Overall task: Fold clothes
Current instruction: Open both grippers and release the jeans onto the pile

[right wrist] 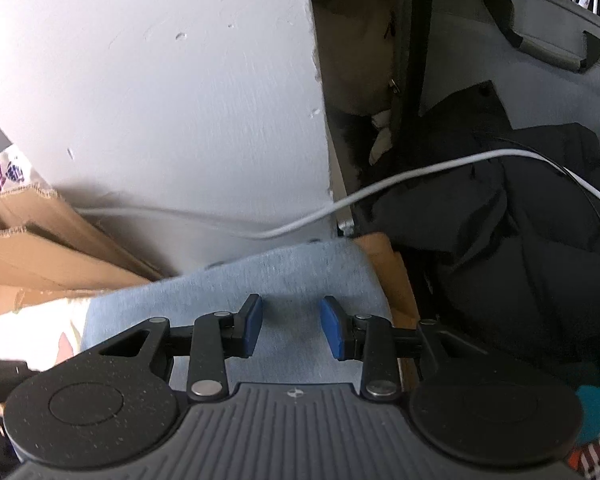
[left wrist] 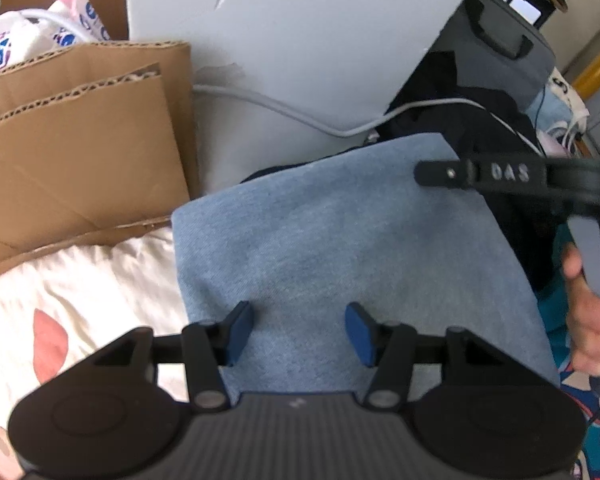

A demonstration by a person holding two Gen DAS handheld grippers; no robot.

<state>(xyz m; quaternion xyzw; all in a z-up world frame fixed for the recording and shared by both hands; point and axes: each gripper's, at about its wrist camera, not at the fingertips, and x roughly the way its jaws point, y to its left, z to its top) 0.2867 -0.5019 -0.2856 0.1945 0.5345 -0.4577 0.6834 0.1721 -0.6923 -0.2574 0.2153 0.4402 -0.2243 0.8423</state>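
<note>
On the bed, over a cream sheet (left wrist: pixel 84 280) printed with pink shapes, I see the folded light-blue denim garment (left wrist: pixel 340 240) lying flat, its far edge near the white wall panel (left wrist: pixel 300 40). My left hand-held gripper (left wrist: pixel 299 334) hangs over the near part of the garment with its blue pads (left wrist: pixel 240 330) spread apart and nothing caught between them, so it is released. My right hand-held gripper (right wrist: pixel 291 330) points down at the far right corner of the same denim piece (right wrist: pixel 300 272); its pads (right wrist: pixel 252 326) stand parted with only bare cloth showing in the gap, gripping nothing. In the left wrist view the right gripper's black finger (left wrist: pixel 460 174) reaches in over the garment's far right corner, with the hand (left wrist: pixel 588 312) that carries it at the frame's right edge. Flattened cardboard (left wrist: pixel 80 140) leans to the left of the garment, a grey cable (right wrist: pixel 380 192) runs across the wall panel, and dark clothing (right wrist: pixel 520 260) is heaped to the right beside a grey suitcase (right wrist: pixel 540 40).
</note>
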